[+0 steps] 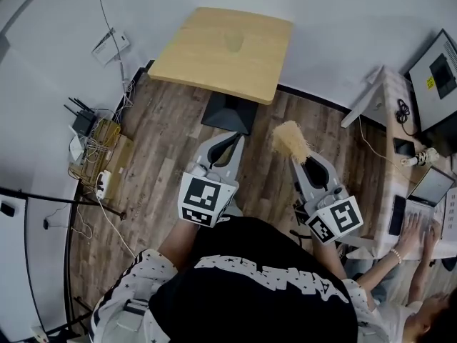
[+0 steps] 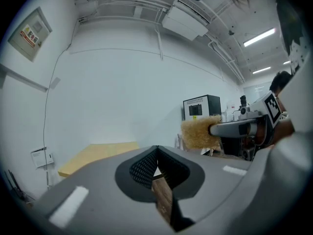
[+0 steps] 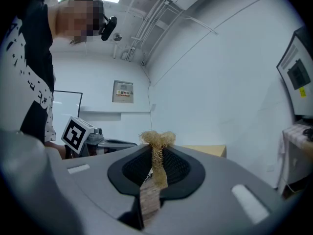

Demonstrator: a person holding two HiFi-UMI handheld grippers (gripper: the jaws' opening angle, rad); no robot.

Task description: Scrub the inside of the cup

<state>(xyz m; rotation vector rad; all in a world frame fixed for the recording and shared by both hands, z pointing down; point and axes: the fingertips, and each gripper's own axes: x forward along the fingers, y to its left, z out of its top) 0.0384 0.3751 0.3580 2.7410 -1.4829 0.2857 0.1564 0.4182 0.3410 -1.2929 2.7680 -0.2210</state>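
Right fingers (image 3: 134, 169): clamped on the fibre scrubber (image 3: 157, 141). Its straw-coloured strands are pinched flat between the mesh pads, and a tuft sticks out past the tips.

Left fingers (image 2: 143, 168): closed tip to tip with nothing between them. Floor planks show through the slot below.

Head view: you hold the right gripper (image 1: 295, 157) roughly level, and the scrubber's bushy head sits at its 11 o'clock, clear of everything else. The left gripper (image 1: 234, 138) is at its 9 o'clock, near it but not touching. Both point toward 12 o'clock.

In the left gripper view, the scrubber and the right gripper show at 2 o'clock.

Ahead at 12 o'clock stands the desk (image 1: 214, 59), which has a light wood top on a black pedestal base (image 1: 228, 113). It stands apart from both grippers. There is a faint oval mark (image 1: 235, 43) on the top, and you cannot tell what it is.

Wood-plank floor (image 1: 164, 156) lies under both grippers.

At 9 o'clock a tangle of cables and a router (image 1: 84, 123) lie against the wall.

At 3 o'clock a second person's hand (image 1: 410, 234) rests at a laptop (image 1: 432, 188) on a side desk (image 1: 382, 106).
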